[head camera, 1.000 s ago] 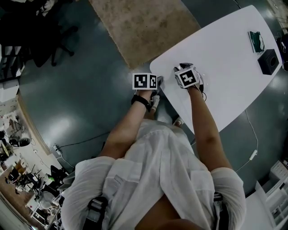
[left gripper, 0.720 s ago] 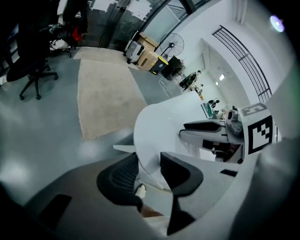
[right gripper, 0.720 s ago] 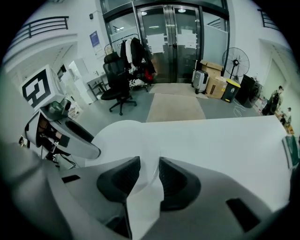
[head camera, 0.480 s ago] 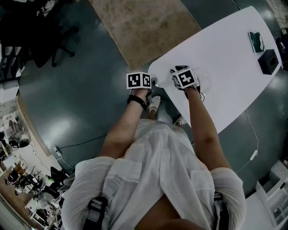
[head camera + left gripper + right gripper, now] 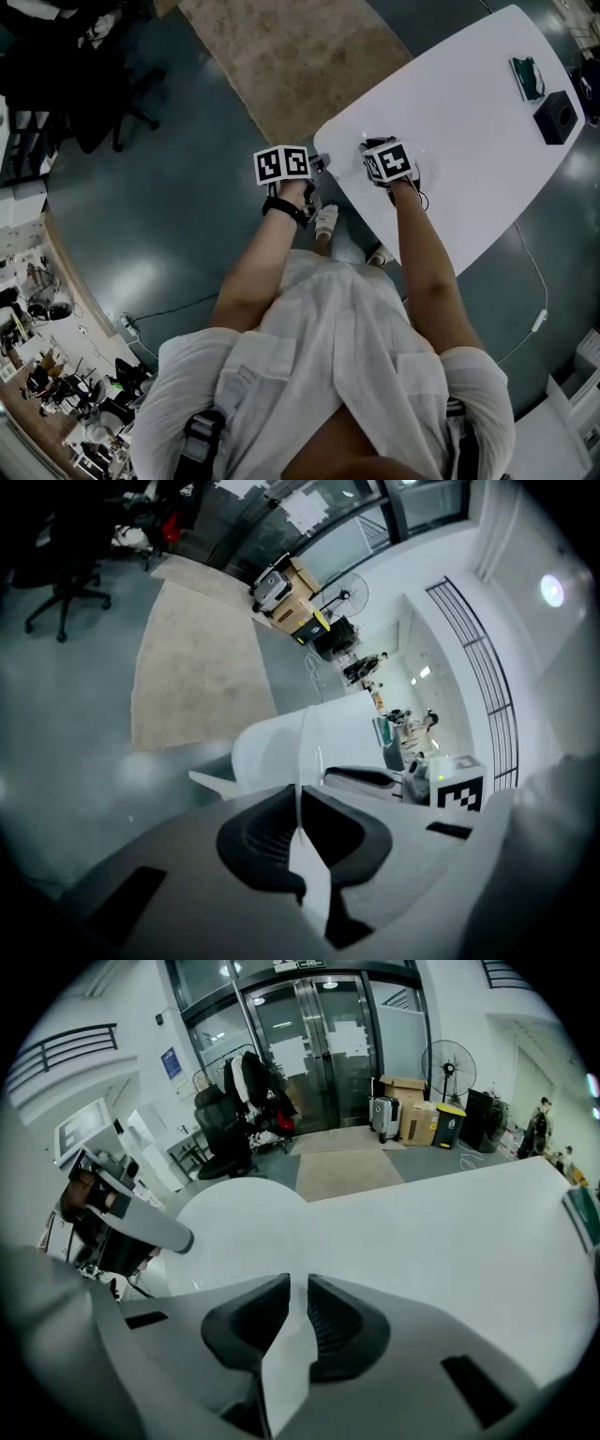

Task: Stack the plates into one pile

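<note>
A white plate [image 5: 234, 1232] hangs over the rounded corner of the white table [image 5: 469, 122]. In the right gripper view its near rim runs between the pads of my right gripper [image 5: 298, 1312], whose jaws have just been closing and now pinch it. My left gripper [image 5: 302, 827] is shut on a thin plate rim [image 5: 302, 742] that shows edge-on. One of its fingers [image 5: 141, 1221] reaches the plate's left side. In the head view the left gripper [image 5: 317, 167] is just off the table's corner and the right gripper [image 5: 378, 144] is over it. White on white hides the plates there.
A green and black object [image 5: 527, 77] and a black box [image 5: 555, 114] lie at the table's far right end. A beige carpet [image 5: 300, 56] covers the floor beyond the corner. An office chair [image 5: 103, 94] stands far left. The person's shoes [image 5: 325, 220] show below the table edge.
In the head view the left gripper's marker cube has drifted left and a little up, away from the table's edge. The right gripper has stayed over the corner.
</note>
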`<state>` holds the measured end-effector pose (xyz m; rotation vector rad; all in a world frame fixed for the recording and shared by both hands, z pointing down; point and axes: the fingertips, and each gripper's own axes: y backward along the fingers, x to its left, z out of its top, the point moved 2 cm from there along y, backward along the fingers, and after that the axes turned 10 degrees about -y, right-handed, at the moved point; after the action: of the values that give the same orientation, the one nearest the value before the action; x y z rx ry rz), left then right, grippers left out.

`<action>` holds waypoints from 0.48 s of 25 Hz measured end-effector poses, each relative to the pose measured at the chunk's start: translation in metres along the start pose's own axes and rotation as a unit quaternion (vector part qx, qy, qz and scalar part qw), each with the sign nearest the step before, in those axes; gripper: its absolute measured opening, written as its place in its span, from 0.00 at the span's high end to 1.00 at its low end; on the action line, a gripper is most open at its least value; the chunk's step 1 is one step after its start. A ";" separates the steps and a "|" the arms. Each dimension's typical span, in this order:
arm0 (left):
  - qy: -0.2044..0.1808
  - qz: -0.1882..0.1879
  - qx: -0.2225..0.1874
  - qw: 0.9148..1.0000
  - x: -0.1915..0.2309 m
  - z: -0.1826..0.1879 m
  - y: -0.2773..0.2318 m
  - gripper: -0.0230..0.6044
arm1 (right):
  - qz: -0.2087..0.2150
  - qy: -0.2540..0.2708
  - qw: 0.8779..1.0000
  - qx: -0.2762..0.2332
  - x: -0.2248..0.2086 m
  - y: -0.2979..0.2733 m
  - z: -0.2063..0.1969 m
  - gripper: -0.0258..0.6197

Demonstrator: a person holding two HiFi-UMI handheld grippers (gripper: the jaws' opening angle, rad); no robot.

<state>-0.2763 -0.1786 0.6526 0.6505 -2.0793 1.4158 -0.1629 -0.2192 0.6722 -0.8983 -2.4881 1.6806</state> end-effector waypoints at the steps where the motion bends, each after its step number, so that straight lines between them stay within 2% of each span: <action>1: 0.002 -0.008 -0.005 1.000 -0.006 0.003 -0.002 0.93 | 0.002 0.002 1.000 -0.001 -0.001 0.002 -0.001 0.84; 6: -0.004 -0.009 -0.013 1.000 -0.023 0.005 -0.017 0.93 | -0.015 0.013 0.999 -0.026 -0.015 0.016 -0.004 0.84; 12: 0.030 -0.044 -0.055 0.997 -0.042 0.011 -0.033 0.93 | -0.046 -0.012 0.996 -0.075 -0.056 0.051 -0.010 0.84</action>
<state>-0.2251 -0.1959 0.6436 0.6390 -2.0404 1.2473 -0.0898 -0.2231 0.6497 -0.7631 -2.6568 1.5027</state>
